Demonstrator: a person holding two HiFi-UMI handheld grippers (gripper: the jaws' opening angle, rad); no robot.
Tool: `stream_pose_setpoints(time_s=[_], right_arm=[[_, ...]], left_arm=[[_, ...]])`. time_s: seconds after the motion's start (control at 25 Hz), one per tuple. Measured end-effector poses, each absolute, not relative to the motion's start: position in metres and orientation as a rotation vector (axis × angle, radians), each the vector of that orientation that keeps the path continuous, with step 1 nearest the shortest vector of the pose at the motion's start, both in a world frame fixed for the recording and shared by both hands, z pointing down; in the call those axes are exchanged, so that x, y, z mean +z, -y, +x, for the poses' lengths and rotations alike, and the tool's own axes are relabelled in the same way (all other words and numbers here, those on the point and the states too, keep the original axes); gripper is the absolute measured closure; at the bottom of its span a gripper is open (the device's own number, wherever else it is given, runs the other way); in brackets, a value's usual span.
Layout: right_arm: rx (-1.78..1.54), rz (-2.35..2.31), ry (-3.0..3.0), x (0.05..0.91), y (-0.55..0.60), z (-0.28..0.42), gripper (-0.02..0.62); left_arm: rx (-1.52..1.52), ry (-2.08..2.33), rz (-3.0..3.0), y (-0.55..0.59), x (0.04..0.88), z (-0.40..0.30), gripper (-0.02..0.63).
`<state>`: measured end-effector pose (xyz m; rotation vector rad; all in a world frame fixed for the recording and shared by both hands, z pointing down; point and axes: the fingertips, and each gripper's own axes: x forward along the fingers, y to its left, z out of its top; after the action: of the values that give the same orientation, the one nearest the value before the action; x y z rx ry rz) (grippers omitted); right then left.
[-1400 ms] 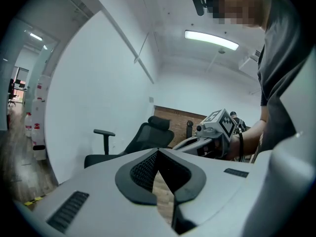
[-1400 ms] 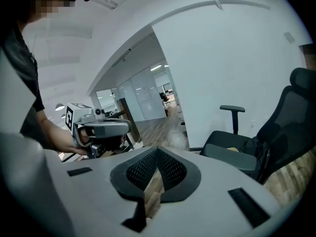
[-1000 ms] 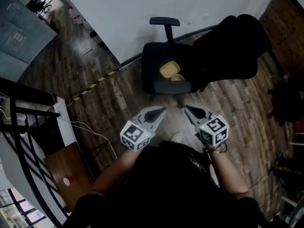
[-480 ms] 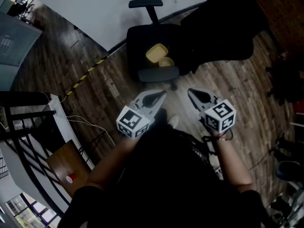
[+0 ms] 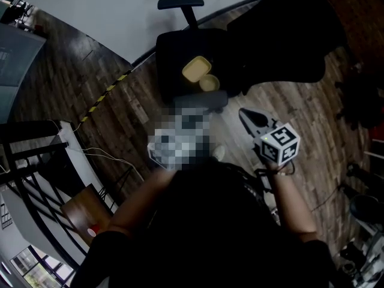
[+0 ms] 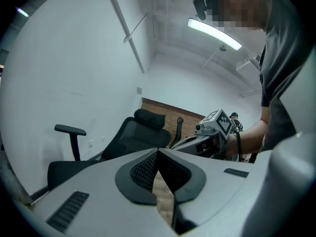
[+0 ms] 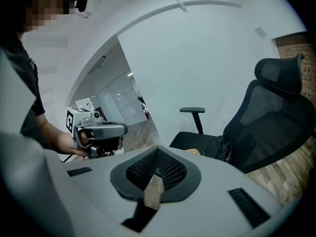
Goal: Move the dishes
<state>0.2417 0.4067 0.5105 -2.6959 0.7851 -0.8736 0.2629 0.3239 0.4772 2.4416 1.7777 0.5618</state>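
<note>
An office workspace is indicated. A black swivel office chair (image 5: 174, 53) with armrests and headrest is seen on a wood-plank floor (image 5: 120, 119) by a white wall (image 5: 120, 11). Glass-partitioned rooms (image 7: 117, 100) are seen beyond, with a strip light (image 6: 215, 32) overhead and a brick wall (image 6: 165, 113) behind.

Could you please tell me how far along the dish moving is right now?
Nothing looks done yet: the yellow dish and small bowl sit on the office chair seat. Nothing is in hand: the left tool and right tool are shut and empty, short of the chair. Left: reaching, gripping and moving both dishes.
</note>
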Motion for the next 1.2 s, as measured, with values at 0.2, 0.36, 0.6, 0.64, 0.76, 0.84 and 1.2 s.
stream_pose_setpoints(time_s=[0.2, 0.36, 0.6, 0.64, 0.76, 0.84, 1.2], right_arm=[[-0.878, -2.707, -0.786, 0.507, -0.403, 0.278, 0.584], [-0.887, -2.706, -0.783, 0.506, -0.399, 0.308, 0.584], [-0.899, -2.714, -0.772, 0.503, -0.382, 0.346, 0.584], [-0.89, -2.718, -0.772, 0.5, -0.379, 0.352, 0.584], [-0.879, -2.729, -0.775, 0.492, -0.373, 0.371, 0.584], [-0.867, -2.735, -0.774, 0.489, -0.373, 0.383, 0.584], [-0.891, -2.724, -0.888, 0.492, -0.387, 0.427, 0.583]], left_arm=[[0.562, -1.779, 2.421, -0.322, 0.48, 0.295, 0.615], [0.561, -1.778, 2.41, -0.317, 0.478, 0.323, 0.615], [0.549, -1.776, 2.409, -0.293, 0.479, 0.356, 0.615], [0.545, -1.777, 2.408, -0.291, 0.477, 0.361, 0.615], [0.541, -1.783, 2.408, -0.285, 0.473, 0.375, 0.615], [0.541, -1.778, 2.419, -0.281, 0.475, 0.385, 0.615], [0.555, -1.651, 2.483, -0.285, 0.477, 0.415, 0.615]])
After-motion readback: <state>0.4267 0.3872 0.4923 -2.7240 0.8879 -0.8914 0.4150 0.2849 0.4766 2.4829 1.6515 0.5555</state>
